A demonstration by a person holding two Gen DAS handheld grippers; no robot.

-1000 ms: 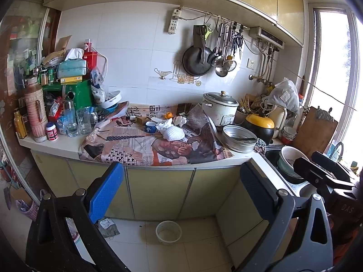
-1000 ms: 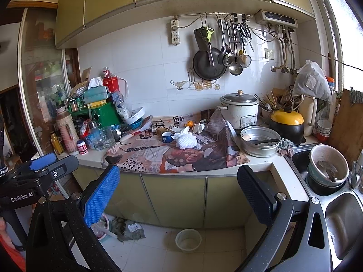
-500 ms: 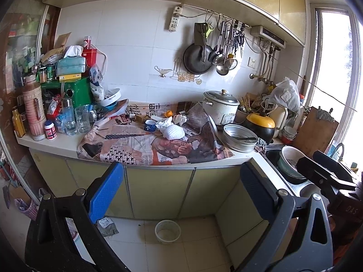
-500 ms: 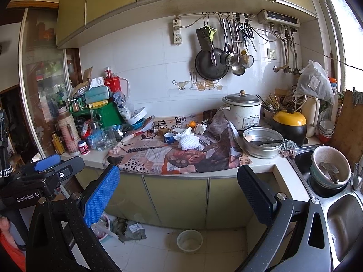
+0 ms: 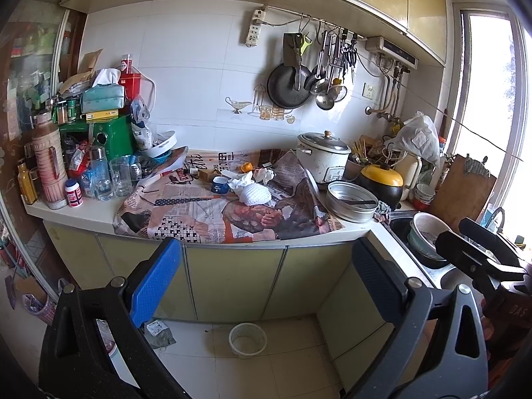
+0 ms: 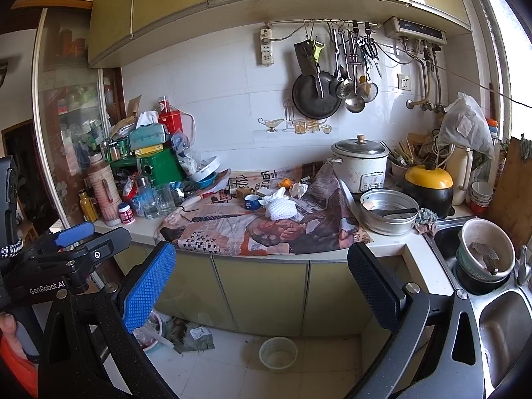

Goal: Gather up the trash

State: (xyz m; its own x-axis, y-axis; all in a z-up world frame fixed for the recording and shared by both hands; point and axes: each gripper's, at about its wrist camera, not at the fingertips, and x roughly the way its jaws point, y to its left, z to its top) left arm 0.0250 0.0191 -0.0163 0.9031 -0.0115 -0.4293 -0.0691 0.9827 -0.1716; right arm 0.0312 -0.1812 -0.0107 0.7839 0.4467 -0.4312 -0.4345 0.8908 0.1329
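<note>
Left wrist view: the left claw (image 5: 262, 289) and right claw (image 6: 259, 286) gape wide, empty, well short of the worktop (image 5: 76, 214). Crumpled tissue (image 5: 246, 183) lies on newspaper (image 5: 206, 212); a careless grab may topple the nearby cup (image 5: 220, 184).

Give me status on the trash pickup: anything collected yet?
Done: nothing visible. In hand: nothing; the left gripper and right gripper are both open, empty and short of the counter. Left: the crumpled tissues, white foam net and orange peel all lie on the newspaper, plus a wrapper on the floor.
</note>
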